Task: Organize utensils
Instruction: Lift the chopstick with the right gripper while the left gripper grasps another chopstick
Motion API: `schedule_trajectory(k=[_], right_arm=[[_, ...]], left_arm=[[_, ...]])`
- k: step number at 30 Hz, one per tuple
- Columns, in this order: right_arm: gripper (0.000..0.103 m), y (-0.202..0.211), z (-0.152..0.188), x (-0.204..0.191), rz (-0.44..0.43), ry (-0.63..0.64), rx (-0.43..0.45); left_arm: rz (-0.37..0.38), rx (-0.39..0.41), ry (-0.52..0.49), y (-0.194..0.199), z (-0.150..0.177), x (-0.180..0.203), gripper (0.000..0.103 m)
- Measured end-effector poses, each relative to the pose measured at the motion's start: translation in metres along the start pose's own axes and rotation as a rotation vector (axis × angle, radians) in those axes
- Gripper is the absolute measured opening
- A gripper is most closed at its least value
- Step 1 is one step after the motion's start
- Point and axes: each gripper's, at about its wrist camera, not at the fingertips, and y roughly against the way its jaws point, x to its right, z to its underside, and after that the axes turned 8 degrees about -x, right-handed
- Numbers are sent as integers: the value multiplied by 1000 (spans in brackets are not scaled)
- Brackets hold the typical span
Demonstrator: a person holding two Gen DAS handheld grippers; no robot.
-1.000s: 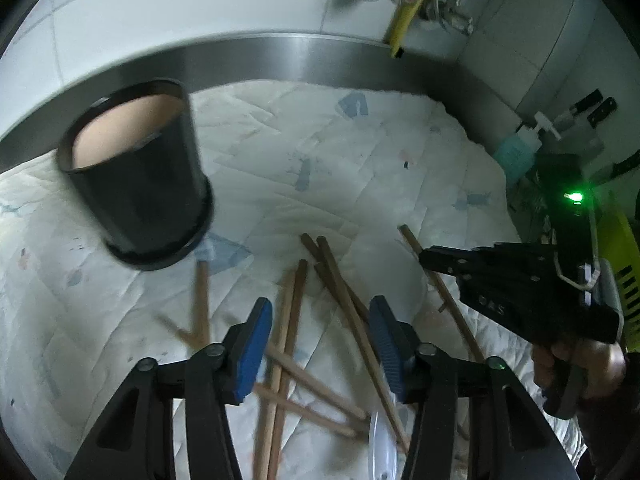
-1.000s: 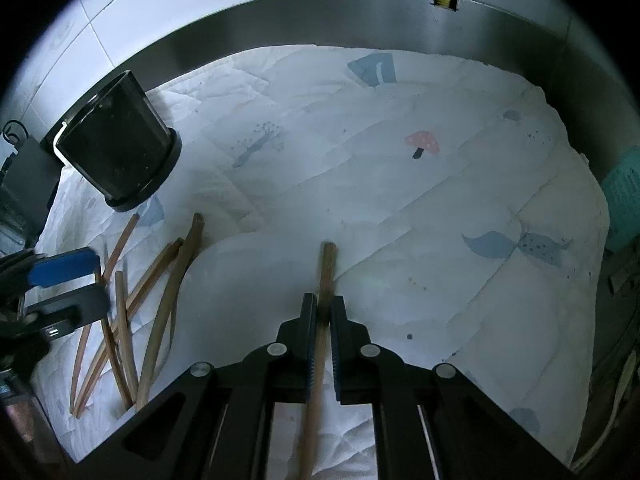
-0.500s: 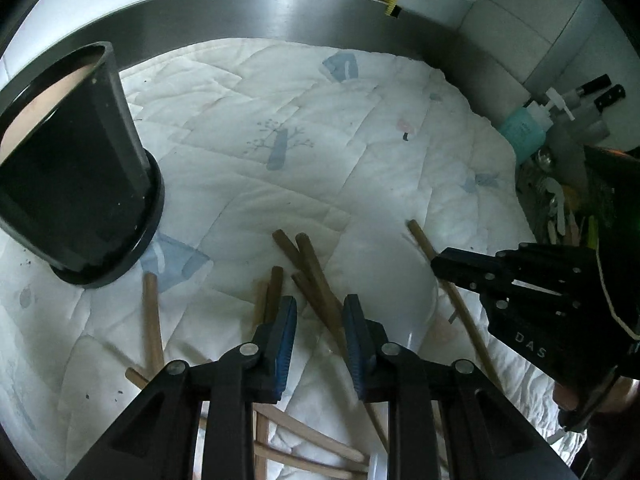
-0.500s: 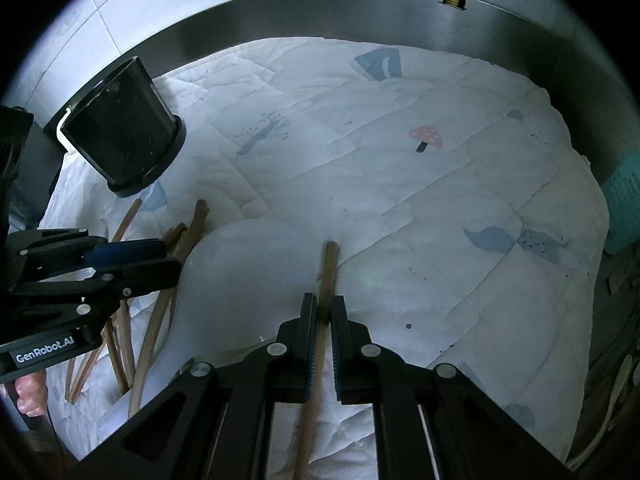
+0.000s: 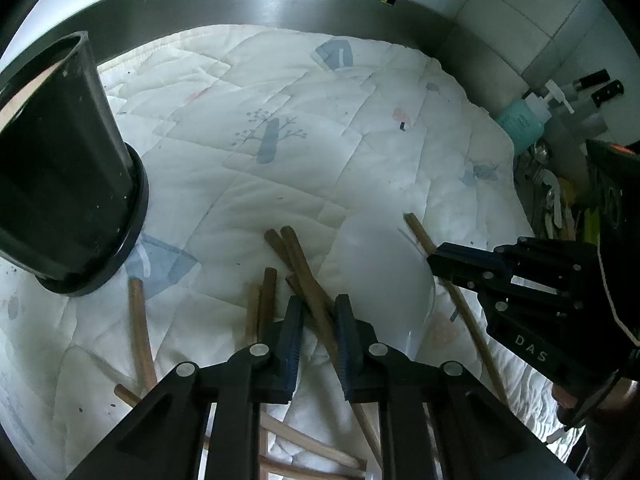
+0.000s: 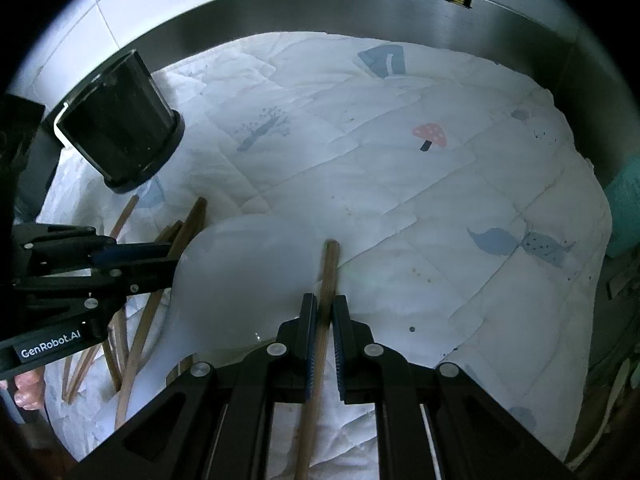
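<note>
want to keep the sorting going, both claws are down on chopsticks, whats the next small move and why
Probably lift the left claw straight up. It has just been closing around a dark chopstick that lies across others. The right claw already grips its own chopstick, and the black holder stands empty-looking nearby.

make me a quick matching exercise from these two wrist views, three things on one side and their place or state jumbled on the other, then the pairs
Things:
1. black cup
2. right gripper
3. left gripper

States:
A. jaws just closing around a dark chopstick in the pile
B. stands upright on the quilt
C. shut on a lone chopstick

Pairs: 1-B, 2-C, 3-A
</note>
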Motion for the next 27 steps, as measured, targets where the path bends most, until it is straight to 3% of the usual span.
schedule_trajectory(k=[9, 20, 27], right_arm=[[10, 1, 4, 3, -18, -17, 41], [9, 31, 9, -6, -41, -10, 124], [9, 67, 17, -18, -65, 3, 228]], left_arm=[[22, 42, -11, 13, 7, -3, 7], [32, 121, 3, 48, 19, -9, 6], [38, 221, 18, 101, 32, -11, 6]])
